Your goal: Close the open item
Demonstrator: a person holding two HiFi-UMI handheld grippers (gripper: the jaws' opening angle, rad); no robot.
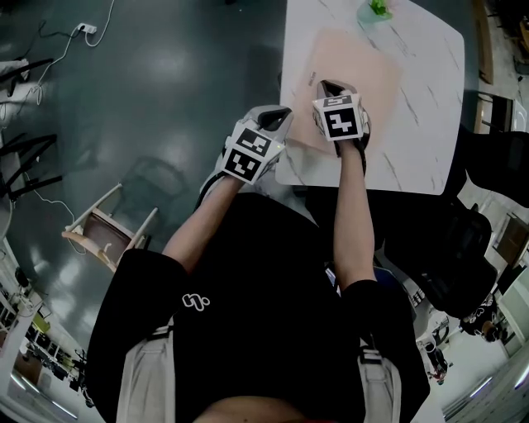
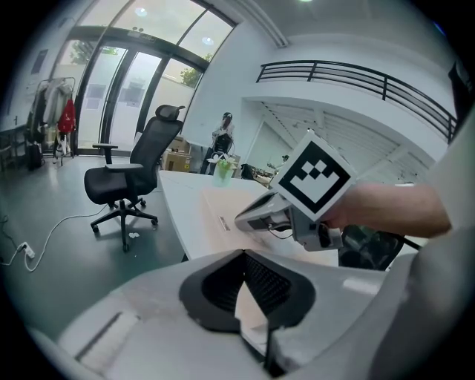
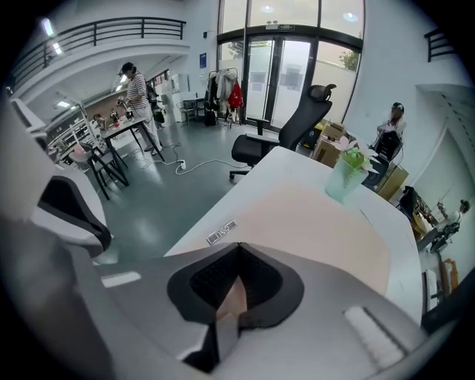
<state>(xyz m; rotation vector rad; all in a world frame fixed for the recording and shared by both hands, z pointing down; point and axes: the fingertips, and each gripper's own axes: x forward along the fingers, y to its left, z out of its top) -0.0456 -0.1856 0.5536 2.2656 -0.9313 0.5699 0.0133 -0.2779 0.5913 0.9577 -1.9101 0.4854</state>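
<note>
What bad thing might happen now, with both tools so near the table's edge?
1. The left tool and the right tool, both shut, are close together at the near edge of the table, so they might bump into each other.
2. The green cup stands near the table's far edge. A careless long reach might knock it off.

Green cup [image 1: 374, 11] half off top edge

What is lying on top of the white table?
A beige mat and, farther back, a green cup. The right gripper covers part of the mat's near edge; no open item shows.
</note>
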